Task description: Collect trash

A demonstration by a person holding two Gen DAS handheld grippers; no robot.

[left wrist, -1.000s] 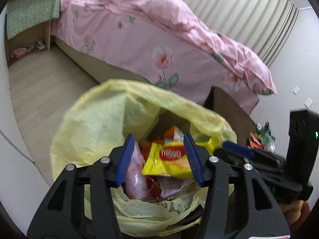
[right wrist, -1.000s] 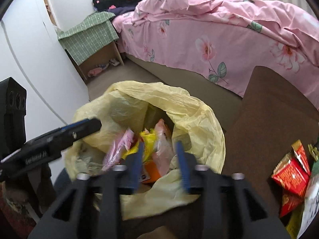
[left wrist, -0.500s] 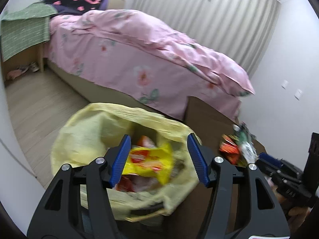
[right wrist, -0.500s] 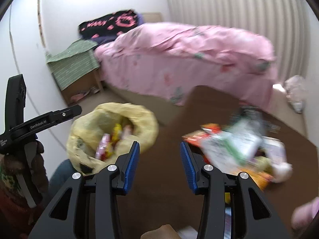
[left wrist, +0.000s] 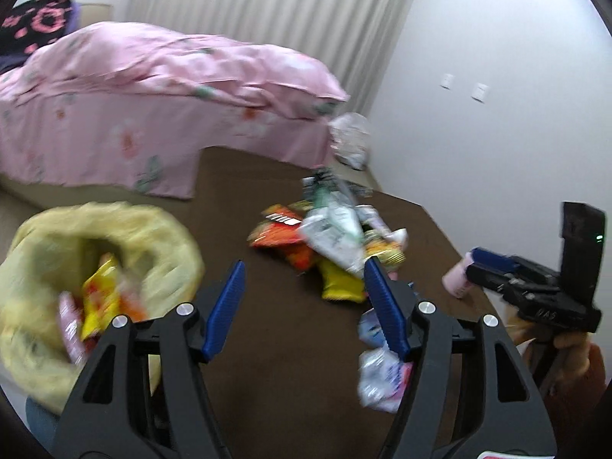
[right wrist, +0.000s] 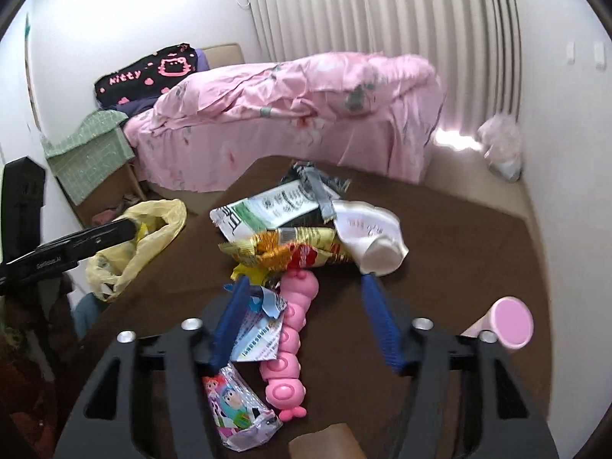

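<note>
Below, we label the scene from its largest element to its smallest. Behind everything stands a bed under a pink floral duvet (right wrist: 290,91). Before it lies the dark brown table (right wrist: 478,237), which carries the trash. At its left edge hangs a crumpled yellow plastic bag (left wrist: 76,252), mouth open, with bright snack wrappers inside. Near the table's middle we see a loose heap: a white and green printed pouch (right wrist: 267,206), a crinkled yellow and red snack wrapper (right wrist: 290,248), a white folded packet (right wrist: 371,233), and an orange snack bag (left wrist: 283,233). A pink plastic caterpillar toy (right wrist: 290,340) lies lengthwise on the table between the blue pads of the right gripper (right wrist: 306,321); a small blue and white torn wrapper (right wrist: 260,329) sits just beside its left pad. Those jaws are opening and press on nothing. The left gripper (left wrist: 306,306) is likewise opening, empty, with the heap beyond its tips and the bag to its left.
</note>
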